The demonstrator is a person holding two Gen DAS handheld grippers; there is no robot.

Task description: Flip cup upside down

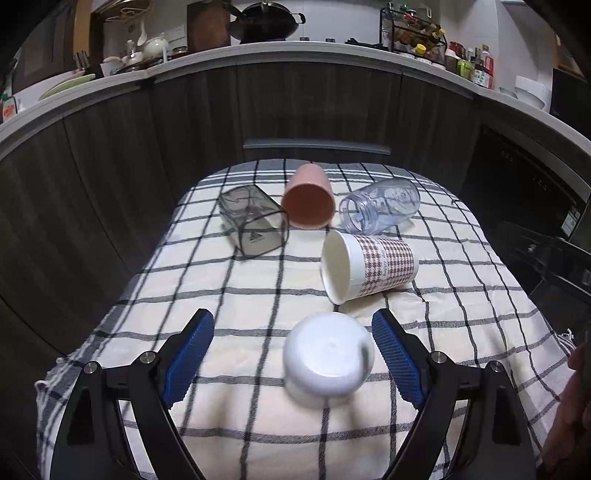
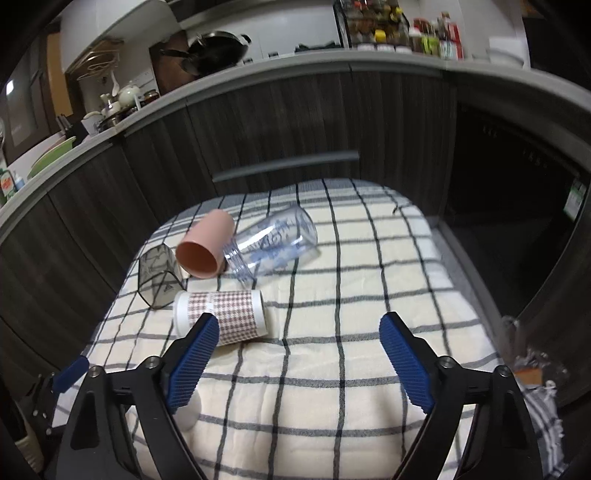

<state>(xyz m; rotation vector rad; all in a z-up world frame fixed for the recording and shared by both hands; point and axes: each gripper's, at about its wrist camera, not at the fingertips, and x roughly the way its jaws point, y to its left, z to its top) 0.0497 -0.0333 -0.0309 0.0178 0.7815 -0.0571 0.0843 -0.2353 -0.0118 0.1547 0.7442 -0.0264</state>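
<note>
- White cup (image 1: 328, 360) sits base-up, low centre, between the wide-spread left gripper (image 1: 293, 334) pads, touching neither.
- Right view: that cup mostly hidden behind right gripper (image 2: 299, 330), also wide, empty.
- Houndstooth cup (image 1: 369, 266), pink cup (image 1: 308, 199), clear bottle (image 1: 380, 206), smoky tumbler (image 1: 253, 220) lie sideways on checked cloth (image 1: 229, 314).

white mug (image 2: 190, 411): mostly hidden behind right tongs' left finger (image 2: 192, 360) | houndstooth cup (image 2: 225, 317): partly covered by same finger | spice labels on the rack (image 2: 373, 27): unreadable

White mug (image 1: 327, 360): glossy ceramic, one handle, standing upside down, flat base upward, on the checked cloth (image 1: 258, 295), near the cloth's front edge.
</note>
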